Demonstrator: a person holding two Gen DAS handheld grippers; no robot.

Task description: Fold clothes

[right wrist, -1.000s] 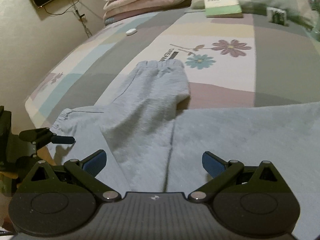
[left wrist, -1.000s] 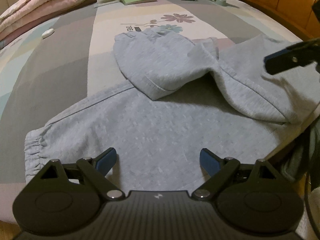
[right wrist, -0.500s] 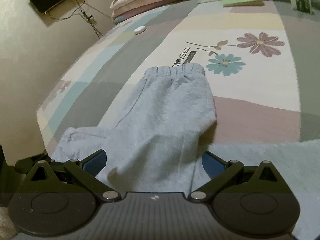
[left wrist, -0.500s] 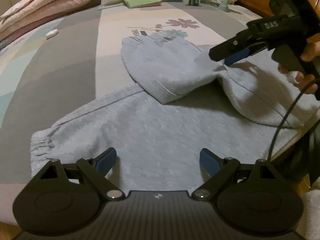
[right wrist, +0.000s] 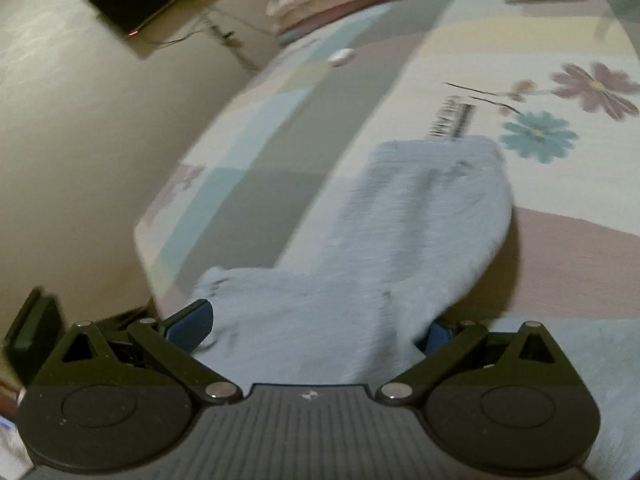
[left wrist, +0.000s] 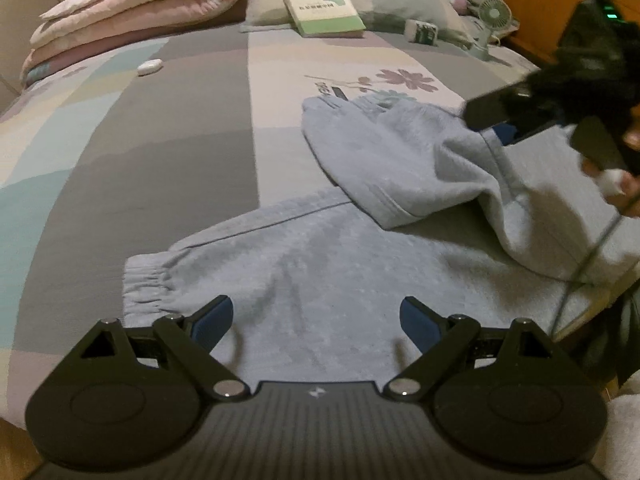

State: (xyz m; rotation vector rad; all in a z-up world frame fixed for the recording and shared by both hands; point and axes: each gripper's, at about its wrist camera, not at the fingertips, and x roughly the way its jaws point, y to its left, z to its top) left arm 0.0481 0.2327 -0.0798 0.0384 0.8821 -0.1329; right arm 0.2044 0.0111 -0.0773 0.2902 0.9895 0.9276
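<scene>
Sweatpants (left wrist: 320, 280) lie flat on the bed (left wrist: 168, 128), one leg folded up. Your right gripper (right wrist: 308, 328) is spread wide around that leg to grab it. Your left gripper (left wrist: 316, 320) waits, wide apart, above the other leg.

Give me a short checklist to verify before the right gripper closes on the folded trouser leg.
1. Right gripper open: ok, fingers spread wide.
2. Folded leg between its fingers: ok, cloth fills the gap.
3. Only one layer inside the grip: cannot tell, the view is blurred.
4. Left gripper open and free: ok, it hovers over the flat leg, holding nothing.
5. Book and fan away from the trousers: ok, both lie near the pillow.
</scene>
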